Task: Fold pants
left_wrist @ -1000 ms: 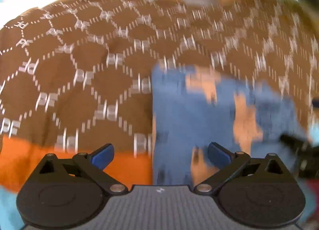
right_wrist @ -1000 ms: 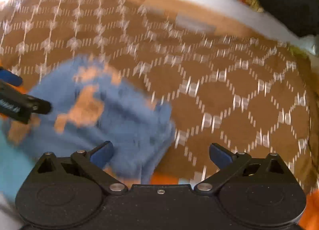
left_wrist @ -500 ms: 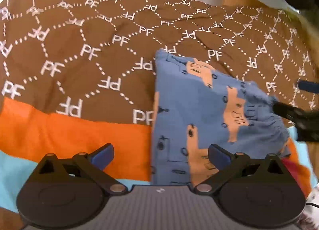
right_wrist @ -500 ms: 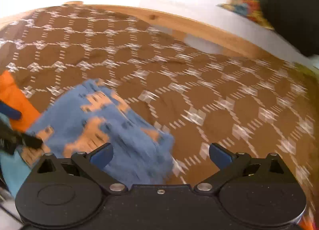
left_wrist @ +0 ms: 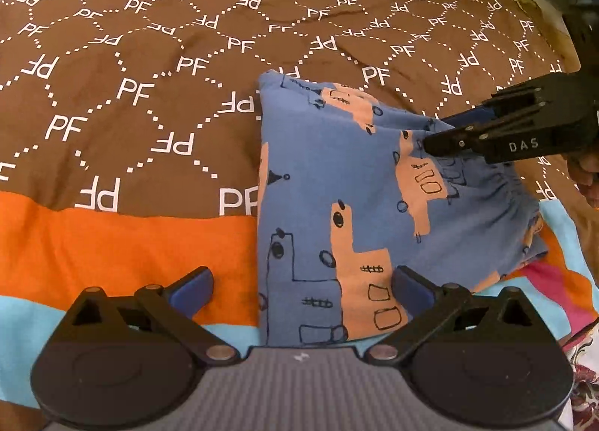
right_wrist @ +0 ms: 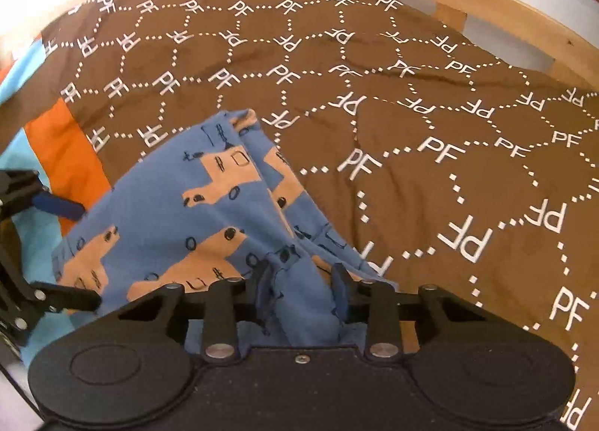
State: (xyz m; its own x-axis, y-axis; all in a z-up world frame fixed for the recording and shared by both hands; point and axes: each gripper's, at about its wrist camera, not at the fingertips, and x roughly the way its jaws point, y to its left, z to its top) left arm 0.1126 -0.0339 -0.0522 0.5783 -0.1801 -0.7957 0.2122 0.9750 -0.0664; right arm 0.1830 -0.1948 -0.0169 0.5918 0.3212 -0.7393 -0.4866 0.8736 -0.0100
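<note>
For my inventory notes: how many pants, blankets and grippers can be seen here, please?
Blue patterned pants: 1
Brown and orange blanket: 1
Grippers: 2, left gripper and right gripper
Total: 4

Left gripper [left_wrist: 301,283]: black linkage arms, blue finger pads, silver pivot screws, grey ribbed housing at 6 o'clock. Right gripper [right_wrist: 299,277]: matching black arms, two round discs, one centre screw; "DAS" lettered white on its side.
</note>
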